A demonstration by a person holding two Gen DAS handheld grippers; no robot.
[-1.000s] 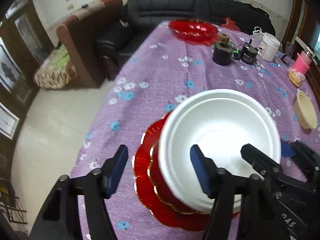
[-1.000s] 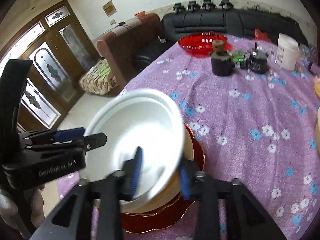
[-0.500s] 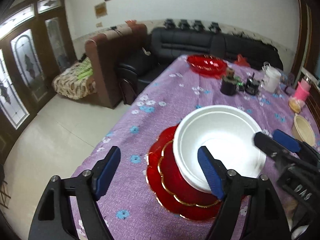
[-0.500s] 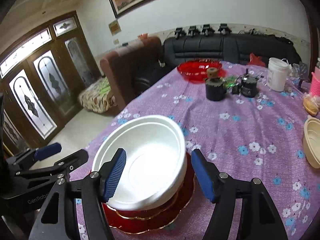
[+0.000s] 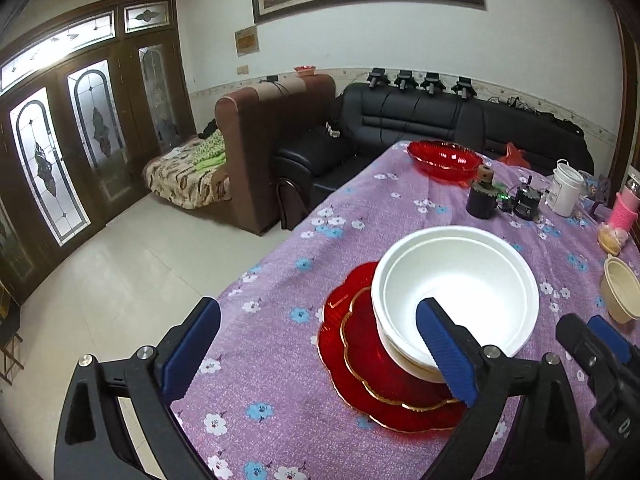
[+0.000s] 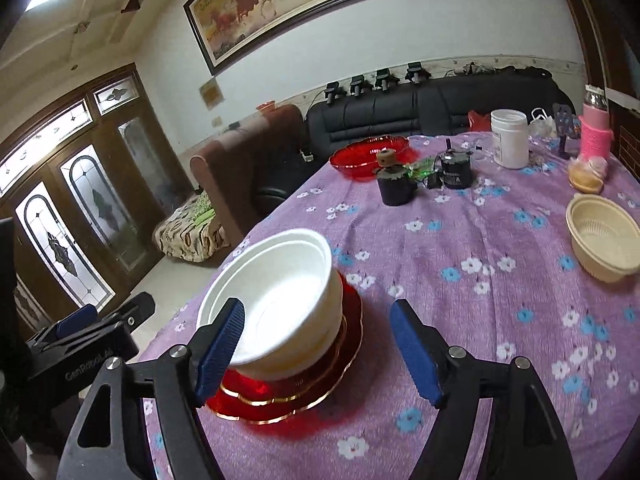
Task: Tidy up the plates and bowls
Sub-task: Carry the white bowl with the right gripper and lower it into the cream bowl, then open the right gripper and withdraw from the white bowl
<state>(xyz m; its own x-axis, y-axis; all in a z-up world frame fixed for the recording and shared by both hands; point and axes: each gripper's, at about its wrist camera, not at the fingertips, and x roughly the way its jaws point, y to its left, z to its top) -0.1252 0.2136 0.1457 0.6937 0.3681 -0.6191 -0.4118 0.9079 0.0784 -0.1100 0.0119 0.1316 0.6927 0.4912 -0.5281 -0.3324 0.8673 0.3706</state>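
On the worktop (image 6: 460,288), nested bowls (image 6: 280,300) sit on stacked plates (image 6: 316,384) near its left edge. Behind them stand two jars (image 6: 394,188) and a dish (image 6: 368,156); a tub (image 6: 509,138) stands further right. A basket (image 6: 604,240) lies well right of the bowls. Sofas (image 5: 420,120) stand beyond the worktop.

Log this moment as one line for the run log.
left gripper: opening, empty | right gripper: opening, empty | white bowls: stacked on red plates | cream bowl: apart
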